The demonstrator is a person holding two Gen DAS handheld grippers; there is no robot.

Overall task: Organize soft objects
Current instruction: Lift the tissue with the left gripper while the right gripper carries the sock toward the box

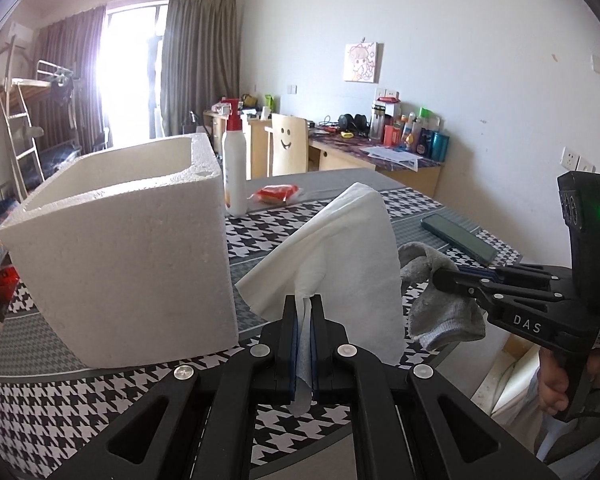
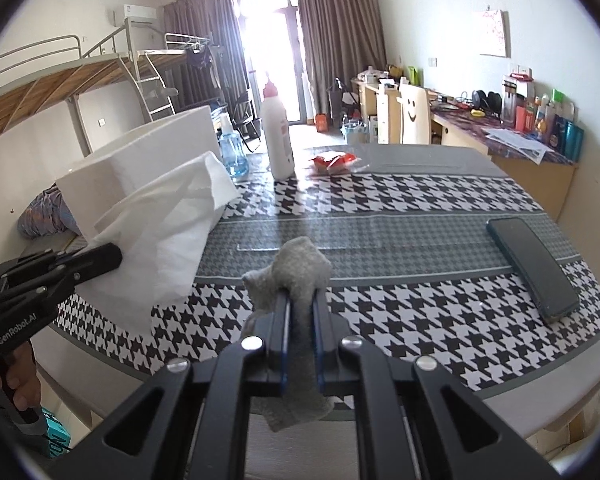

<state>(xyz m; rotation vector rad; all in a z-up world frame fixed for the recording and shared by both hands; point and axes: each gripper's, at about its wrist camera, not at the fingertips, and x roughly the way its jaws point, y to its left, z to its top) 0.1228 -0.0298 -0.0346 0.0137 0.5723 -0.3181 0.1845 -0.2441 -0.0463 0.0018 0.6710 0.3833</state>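
Observation:
My left gripper (image 1: 303, 300) is shut on a white paper tissue (image 1: 340, 248), which stands up and drapes over the jaws above the table. In the right wrist view the same tissue (image 2: 168, 232) hangs from the left gripper (image 2: 116, 258) at the left. My right gripper (image 2: 300, 294) is shut on a grey sock (image 2: 300, 264); the sock bunches above the jaws and its tail hangs below them. From the left wrist view the sock (image 1: 440, 312) dangles off the right gripper (image 1: 436, 276), just right of the tissue. A white foam box (image 1: 120, 240), open on top, stands to the left.
The table (image 2: 380, 232) has a houndstooth cloth. On it lie a dark phone (image 2: 534, 264) at the right, a white pump bottle (image 1: 235, 160), a red snack packet (image 1: 278, 193) and a blue bottle (image 2: 232, 152) behind the foam box (image 2: 140, 152). A person's hand (image 1: 556, 388) grips the right handle.

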